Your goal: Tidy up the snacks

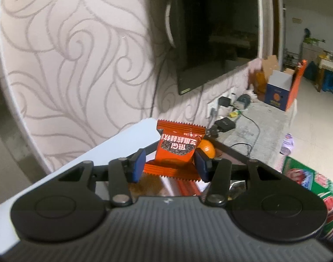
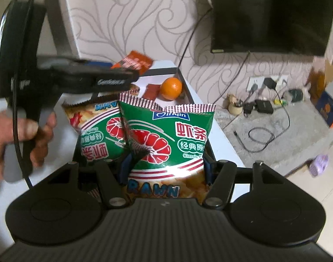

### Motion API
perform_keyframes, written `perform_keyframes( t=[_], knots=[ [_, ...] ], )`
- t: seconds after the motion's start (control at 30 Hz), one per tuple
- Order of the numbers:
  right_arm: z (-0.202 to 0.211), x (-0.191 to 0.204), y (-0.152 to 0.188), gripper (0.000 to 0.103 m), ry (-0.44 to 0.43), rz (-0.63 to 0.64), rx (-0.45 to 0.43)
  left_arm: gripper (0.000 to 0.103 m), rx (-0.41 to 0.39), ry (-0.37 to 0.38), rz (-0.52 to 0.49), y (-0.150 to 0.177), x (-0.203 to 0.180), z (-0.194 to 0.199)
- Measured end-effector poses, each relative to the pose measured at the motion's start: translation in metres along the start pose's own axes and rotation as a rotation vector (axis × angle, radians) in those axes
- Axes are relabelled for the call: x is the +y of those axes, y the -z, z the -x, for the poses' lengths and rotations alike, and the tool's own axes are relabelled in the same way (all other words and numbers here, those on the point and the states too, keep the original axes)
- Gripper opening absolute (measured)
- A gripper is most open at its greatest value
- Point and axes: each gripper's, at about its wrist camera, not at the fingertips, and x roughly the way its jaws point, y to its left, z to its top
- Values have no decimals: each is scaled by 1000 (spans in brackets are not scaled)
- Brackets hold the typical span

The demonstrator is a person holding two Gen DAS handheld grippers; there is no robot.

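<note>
Holding snacks: both grippers have a packet each, above a dark-rimmed tray (image 2: 166,71) on a white table (image 2: 223,144).
Orange packet: the small orange wrapper (image 1: 177,150) stands upright between the blue pads (image 1: 138,163) of the left gripper (image 1: 169,163), its crimped top edge up and its print upside down in the left wrist view; the same wrapper (image 2: 134,62) shows in the right wrist view, raised over the far left end of the tray.
Left gripper state: jaws partly closed, pressing the wrapper from both sides.
Green bag: a green prawn-cracker bag (image 2: 168,139) sits between the fingers of the right gripper (image 2: 166,168), upright, its checked top edge up.
Right gripper state: jaws about half open, closed onto the bag's lower sides.
Second bag: another green bag (image 2: 96,128) lies just left of the held one, touching it, tilted and with its print inverted.
Tray contents: an orange fruit (image 2: 171,88) rests near the far end, beside a small red packet (image 2: 152,90).
Hand: the person's left hand (image 2: 20,135) grips the left tool's handle, at the left of the right wrist view.
Surroundings: patterned wallpaper (image 1: 68,54) and a dark wall screen (image 2: 271,15) behind; chargers and cables (image 2: 260,120) lie on a grey counter to the right.
</note>
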Motion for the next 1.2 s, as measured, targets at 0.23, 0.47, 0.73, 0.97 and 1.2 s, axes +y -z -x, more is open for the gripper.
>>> perform_keyframes(
  t=[0.23, 0.47, 0.73, 0.97, 1.2],
  knots=[
    [-8, 1, -8, 68, -9, 141, 14, 54, 43, 113, -119, -3, -17, -17],
    [-5, 6, -12, 67, -45, 202, 1, 53, 20, 128, -137, -2, -13, -10],
    [-16, 8, -15, 71, -84, 175, 26, 53, 46, 109, -105, 1, -8, -15],
    [-8, 20, -10, 85, -51, 270, 33, 54, 38, 119, -130, 0, -13, -14],
    [24, 13, -14, 87, -45, 243, -19, 54, 38, 111, -130, 0, -11, -14]
  ],
)
